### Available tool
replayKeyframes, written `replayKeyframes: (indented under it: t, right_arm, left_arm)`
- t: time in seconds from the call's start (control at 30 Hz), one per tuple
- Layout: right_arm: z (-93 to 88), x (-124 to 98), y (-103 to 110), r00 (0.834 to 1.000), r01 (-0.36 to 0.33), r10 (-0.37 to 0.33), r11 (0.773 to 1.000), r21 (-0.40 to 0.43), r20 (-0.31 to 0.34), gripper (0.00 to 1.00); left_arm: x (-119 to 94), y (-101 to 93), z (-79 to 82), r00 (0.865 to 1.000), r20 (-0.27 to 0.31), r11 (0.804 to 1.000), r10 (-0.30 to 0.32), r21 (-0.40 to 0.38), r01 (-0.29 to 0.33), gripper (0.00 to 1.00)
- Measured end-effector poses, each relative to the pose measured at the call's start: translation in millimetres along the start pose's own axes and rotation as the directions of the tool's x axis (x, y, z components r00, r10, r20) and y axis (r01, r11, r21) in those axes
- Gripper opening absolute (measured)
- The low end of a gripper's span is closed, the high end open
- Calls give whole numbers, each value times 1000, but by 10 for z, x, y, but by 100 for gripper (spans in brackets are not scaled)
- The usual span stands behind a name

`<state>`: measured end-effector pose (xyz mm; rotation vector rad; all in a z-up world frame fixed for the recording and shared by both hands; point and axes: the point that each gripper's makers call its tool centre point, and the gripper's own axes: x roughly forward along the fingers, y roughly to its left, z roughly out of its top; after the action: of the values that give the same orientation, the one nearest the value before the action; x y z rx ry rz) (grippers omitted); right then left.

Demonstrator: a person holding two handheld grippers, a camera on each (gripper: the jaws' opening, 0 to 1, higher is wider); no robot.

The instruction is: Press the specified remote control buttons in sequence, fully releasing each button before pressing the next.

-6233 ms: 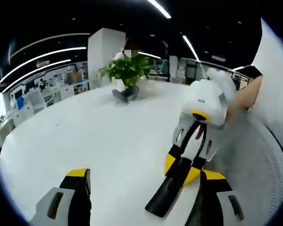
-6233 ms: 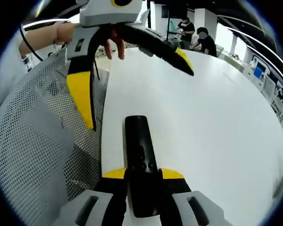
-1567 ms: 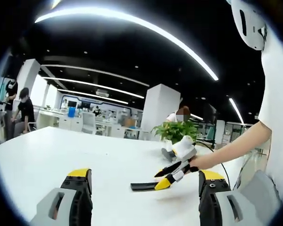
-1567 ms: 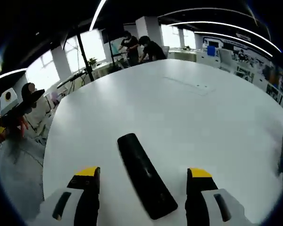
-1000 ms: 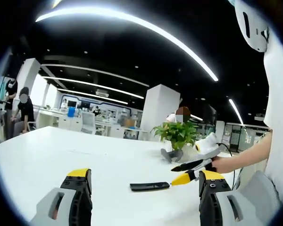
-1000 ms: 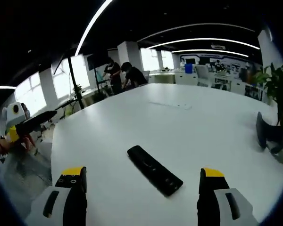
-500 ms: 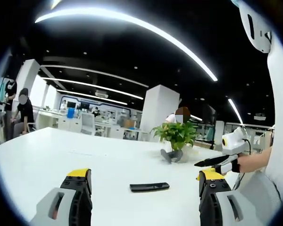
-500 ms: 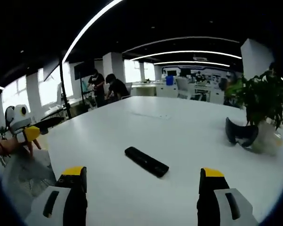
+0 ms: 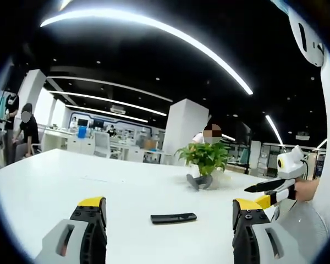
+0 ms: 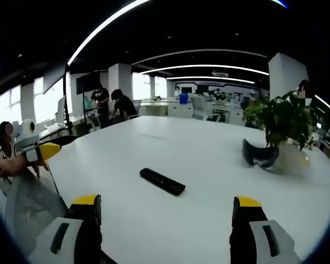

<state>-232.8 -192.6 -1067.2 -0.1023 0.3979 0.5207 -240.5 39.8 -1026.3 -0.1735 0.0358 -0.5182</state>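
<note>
The remote control (image 9: 174,218) (image 10: 162,181) lies flat on the white tabletop (image 9: 49,181) (image 10: 209,165), a slim black bar with nothing touching it. In the left gripper view it sits between the two jaws and a little beyond them, its long side running across the picture. In the right gripper view it lies slantwise, ahead of the jaws and slightly toward the left one. Its buttons are too small to make out.

Bare tabletop surrounds the remote control on all sides. The nearest other things are a potted plant (image 9: 206,159) (image 10: 283,129) and a dark curved object (image 9: 197,182) (image 10: 258,154) beside its pot, both well apart from the remote control; what that dark object is cannot be told. In the right gripper view the tabletop's rounded near edge runs past the left jaw, with a mesh chair back (image 10: 30,206) just outside it.

The left gripper (image 9: 168,220) has its jaws spread wide, nothing between them, held back from the remote control. The right gripper (image 10: 162,214) likewise has its jaws spread and empty. Each gripper also appears at the side of the other's view, held by a hand off the tabletop's edge.

Far across the room two people (image 10: 113,104) stand by desks.
</note>
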Motion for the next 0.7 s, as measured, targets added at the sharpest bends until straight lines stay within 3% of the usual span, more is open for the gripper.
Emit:
replayKeyframes:
  t: [0.23, 0.3, 0.5, 0.7]
  right_arm:
    - [-7, -39, -107, 999, 44, -44, 999, -11, 17, 93]
    - [61, -75, -101, 997, 41, -41, 999, 1, 62, 93]
    - [62, -93, -191, 995, 81, -80, 997, -13, 66, 91]
    - [82, -89, -178, 995, 65, -66, 998, 7, 75, 89]
  left_arm:
    - [-8, 44, 0, 1000, -5, 1000, 23, 4, -23, 100]
    - [-14, 44, -6, 1000, -11, 1000, 24, 13, -24, 100]
    - [-13, 31, -21, 999, -23, 1000, 25, 16, -24, 100]
    - [-18, 68, -1, 999, -18, 999, 41, 22, -41, 100]
